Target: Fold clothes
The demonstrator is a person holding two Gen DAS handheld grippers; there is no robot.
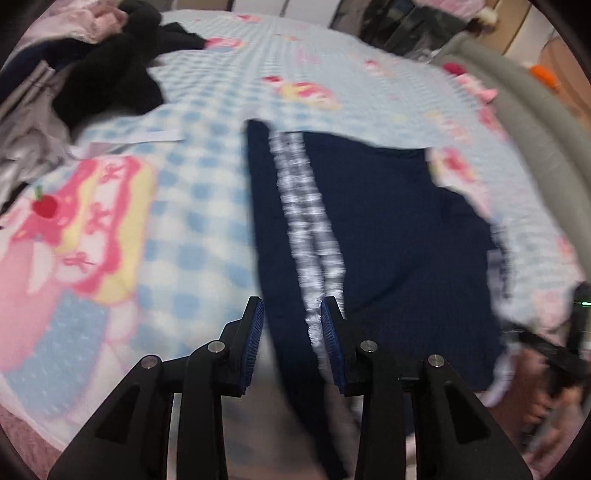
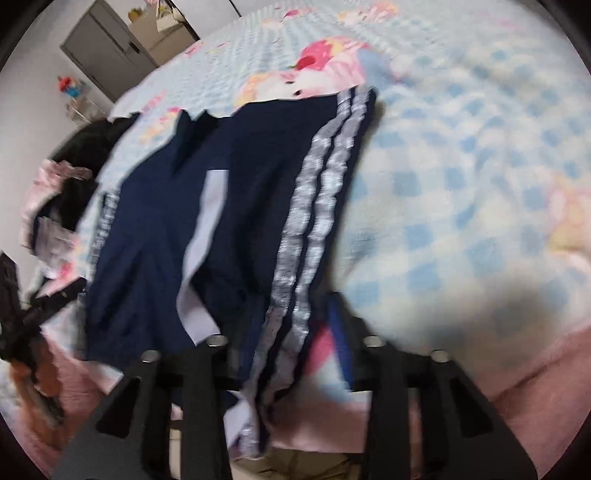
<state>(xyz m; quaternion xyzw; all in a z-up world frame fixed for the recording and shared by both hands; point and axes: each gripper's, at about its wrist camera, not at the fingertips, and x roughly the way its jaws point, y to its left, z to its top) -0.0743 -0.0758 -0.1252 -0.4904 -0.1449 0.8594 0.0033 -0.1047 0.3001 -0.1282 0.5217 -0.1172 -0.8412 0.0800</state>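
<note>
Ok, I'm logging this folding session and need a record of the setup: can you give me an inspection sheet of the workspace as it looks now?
Surface: bed under a blue checked blanket with pink cartoon prints.
Job's things: navy garment with two pale stripes, lying on the blanket, near end hanging over the bed's edge.
Clutter: black clothes and pale pink clothes piled at the far left corner; a white paper slip.
Grippers: left gripper open, garment between the fingers, pads not pressing; right gripper too blurred to judge.
Cables: nothing seen.
Surroundings: grey cabinet beyond the bed.
</note>
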